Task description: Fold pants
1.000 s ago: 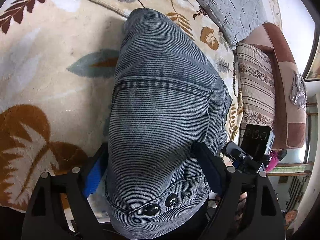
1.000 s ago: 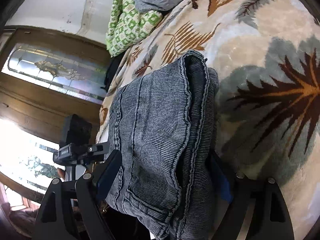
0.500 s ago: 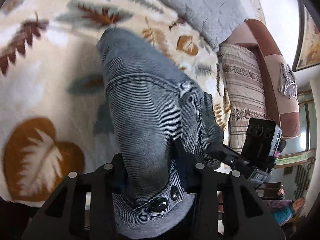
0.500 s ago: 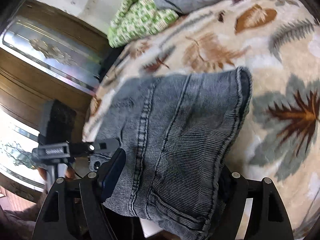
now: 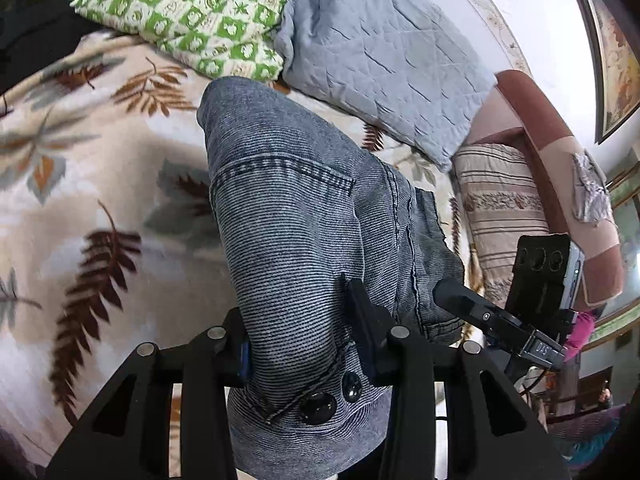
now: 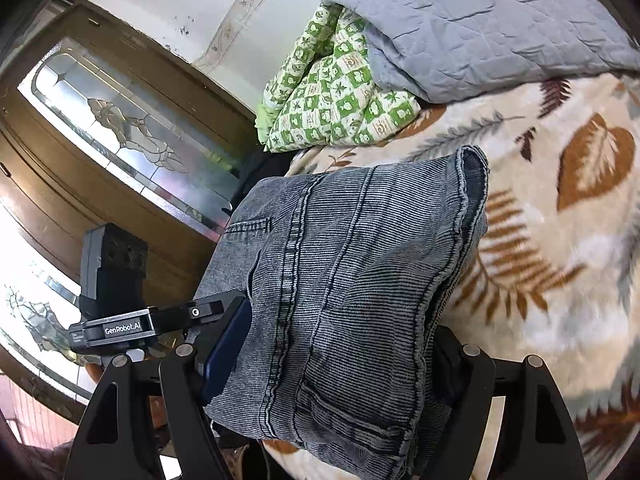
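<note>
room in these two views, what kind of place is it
Most likely a bedroom in a home. The pants lie on a leaf-print blanket spread over what looks like a bed, with a green checked pillow and a grey quilt piled at its far end.

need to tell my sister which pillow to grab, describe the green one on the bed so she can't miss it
On the bed, covered by a cream blanket printed with brown leaves, soft things pile up along the wall at the far edge. The green pillow lies there, tucked partly under a plain grey quilted pillow. It alone has a green and white checked pattern with small leaf motifs.
</note>
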A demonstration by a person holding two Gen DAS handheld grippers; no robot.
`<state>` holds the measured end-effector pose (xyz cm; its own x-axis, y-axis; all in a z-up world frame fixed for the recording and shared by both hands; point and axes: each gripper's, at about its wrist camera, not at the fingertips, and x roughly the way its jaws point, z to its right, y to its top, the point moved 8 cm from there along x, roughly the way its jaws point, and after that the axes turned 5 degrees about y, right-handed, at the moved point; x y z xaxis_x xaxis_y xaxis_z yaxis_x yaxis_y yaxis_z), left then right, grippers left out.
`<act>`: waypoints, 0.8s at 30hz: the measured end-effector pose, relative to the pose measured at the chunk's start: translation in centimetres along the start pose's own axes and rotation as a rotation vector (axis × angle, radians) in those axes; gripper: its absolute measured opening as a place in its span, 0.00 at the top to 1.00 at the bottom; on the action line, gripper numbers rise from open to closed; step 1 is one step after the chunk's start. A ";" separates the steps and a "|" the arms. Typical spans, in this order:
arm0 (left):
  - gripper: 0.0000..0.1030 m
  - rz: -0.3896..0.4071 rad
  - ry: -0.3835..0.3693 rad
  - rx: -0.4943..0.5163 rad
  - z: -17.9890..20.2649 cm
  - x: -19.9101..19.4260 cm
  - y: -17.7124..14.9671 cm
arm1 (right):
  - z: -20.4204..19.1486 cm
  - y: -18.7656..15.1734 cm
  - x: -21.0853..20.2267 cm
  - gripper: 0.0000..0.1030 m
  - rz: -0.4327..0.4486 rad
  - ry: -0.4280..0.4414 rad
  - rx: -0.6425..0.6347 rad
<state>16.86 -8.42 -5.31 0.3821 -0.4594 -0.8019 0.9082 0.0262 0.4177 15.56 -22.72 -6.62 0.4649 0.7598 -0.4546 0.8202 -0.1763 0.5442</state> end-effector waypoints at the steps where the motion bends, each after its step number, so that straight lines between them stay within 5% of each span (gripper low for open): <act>1: 0.63 0.000 0.004 0.000 -0.2 0.3 0.5 | 0.1 0.3 0.2 0.23 -0.002 -0.001 -0.001; 10: 0.63 -0.007 0.050 -0.008 -2.1 3.6 2.5 | 2.4 2.6 3.1 0.23 -0.005 -0.027 0.009; 24: 0.63 -0.052 0.128 0.008 -4.4 8.4 2.4 | 6.9 1.4 6.8 0.23 -0.051 -0.078 0.047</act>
<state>22.96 -8.31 -12.89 0.3537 -0.3425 -0.8704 0.9261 -0.0022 0.3772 22.19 -22.15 -13.78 0.4451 0.7180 -0.5351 0.8574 -0.1691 0.4861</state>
